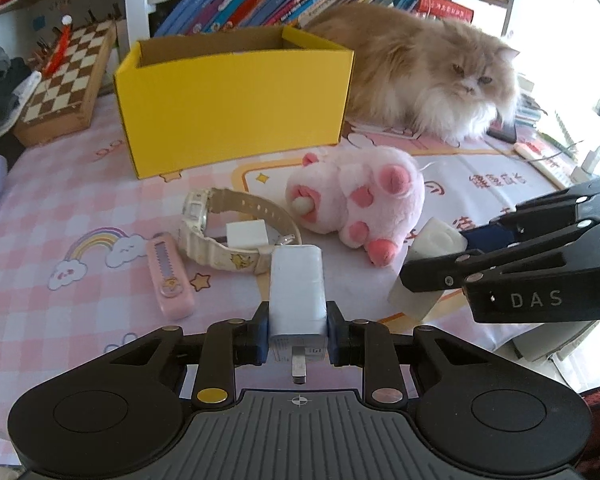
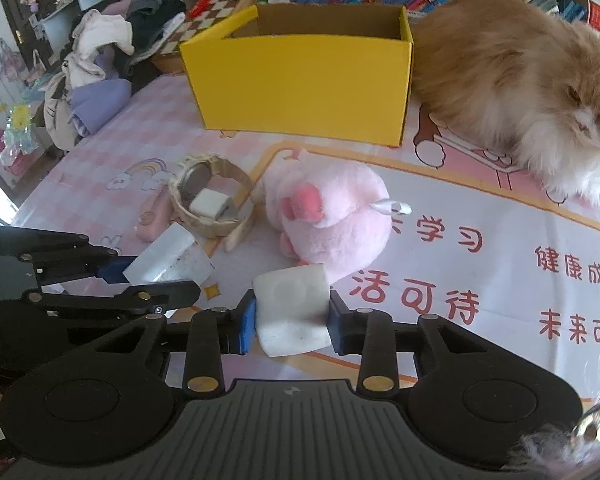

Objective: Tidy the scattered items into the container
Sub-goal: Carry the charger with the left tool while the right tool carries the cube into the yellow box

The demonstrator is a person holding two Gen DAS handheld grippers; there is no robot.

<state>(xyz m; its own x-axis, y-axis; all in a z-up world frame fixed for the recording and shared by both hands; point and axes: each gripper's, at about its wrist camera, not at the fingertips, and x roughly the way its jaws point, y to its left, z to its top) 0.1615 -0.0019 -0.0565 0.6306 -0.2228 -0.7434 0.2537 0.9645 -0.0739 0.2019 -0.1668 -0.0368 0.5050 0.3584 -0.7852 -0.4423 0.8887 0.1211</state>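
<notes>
- White plastic fills both grips: the left gripper [image 1: 298, 334] has its jaws pinching a white charger block [image 1: 297, 294], prong end toward the camera, and the right gripper [image 2: 292, 322] has its jaws pinching a soft-looking white case [image 2: 291, 312].
- Both pieces sit square between the pads, low over the pink patterned cloth [image 1: 80, 208]. My judgement is that the carry to the container is in hand, so keep the squeeze steady and lift before going forward.
- Just ahead lie a pink case [image 1: 170, 274], a cream watch [image 1: 224, 232] looped round a small white cube [image 1: 246, 234], and a pink plush paw [image 1: 358, 200]. Pass above these; the plush stands tallest.
- Farther on, the yellow box [image 1: 236, 108] stands open-topped, and its floor is hidden from both views. Clear the near wall fully, then release inside.
- Beside the box lies a fluffy cat [image 1: 432, 76]; I would approach from the side away from it, slowly.
</notes>
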